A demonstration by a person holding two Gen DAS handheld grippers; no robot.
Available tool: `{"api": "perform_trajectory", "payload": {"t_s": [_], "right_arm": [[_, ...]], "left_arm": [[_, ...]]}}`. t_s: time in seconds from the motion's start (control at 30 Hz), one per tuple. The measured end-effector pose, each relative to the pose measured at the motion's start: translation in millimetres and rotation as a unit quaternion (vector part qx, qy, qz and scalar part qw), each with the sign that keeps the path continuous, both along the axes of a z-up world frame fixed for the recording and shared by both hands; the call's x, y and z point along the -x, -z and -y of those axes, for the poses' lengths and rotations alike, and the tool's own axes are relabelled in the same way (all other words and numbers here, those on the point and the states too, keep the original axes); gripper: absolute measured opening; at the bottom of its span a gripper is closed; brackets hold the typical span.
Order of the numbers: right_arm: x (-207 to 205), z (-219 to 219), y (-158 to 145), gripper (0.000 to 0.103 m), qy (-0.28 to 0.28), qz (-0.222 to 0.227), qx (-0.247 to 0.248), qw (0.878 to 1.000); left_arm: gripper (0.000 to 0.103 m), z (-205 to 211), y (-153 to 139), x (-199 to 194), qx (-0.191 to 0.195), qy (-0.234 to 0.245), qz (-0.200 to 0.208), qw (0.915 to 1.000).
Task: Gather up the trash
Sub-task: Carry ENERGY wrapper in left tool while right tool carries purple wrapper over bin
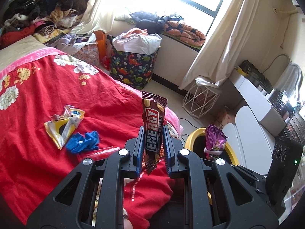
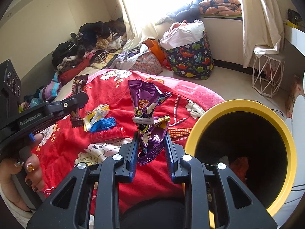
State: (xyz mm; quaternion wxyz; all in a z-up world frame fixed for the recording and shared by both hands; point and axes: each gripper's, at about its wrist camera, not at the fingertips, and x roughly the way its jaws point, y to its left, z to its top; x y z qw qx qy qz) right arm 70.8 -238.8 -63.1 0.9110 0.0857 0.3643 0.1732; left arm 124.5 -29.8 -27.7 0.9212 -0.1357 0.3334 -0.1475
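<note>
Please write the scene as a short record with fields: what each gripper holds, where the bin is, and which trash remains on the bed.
left gripper: shut on brown ENERGY bar wrapper, held upright
right gripper: shut on crumpled purple foil snack bag
bin: black bin with yellow rim, beside the bed, some trash already inside
bed: red floral blanket
trash left on bed: yellow-white torn packet, blue crumpled glove, red tube-shaped wrapper
</note>
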Motion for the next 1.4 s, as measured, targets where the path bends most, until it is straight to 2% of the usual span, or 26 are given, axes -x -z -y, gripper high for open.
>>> {"api": "perform_trajectory", "payload": {"t_s": [0.5,1.4], "right_arm": [[7,32,2,0.024,0.038,0.005,0.0,0.999],[9,102,13,0.024,0.123,0.002,-0.013,0.992]], "left_arm": [[0.013,25,-8,10,-0.003,0.035,0.014,0.9993],[0.013,84,-1,21,-0.019,0.114,0.009,0.9933]]}}
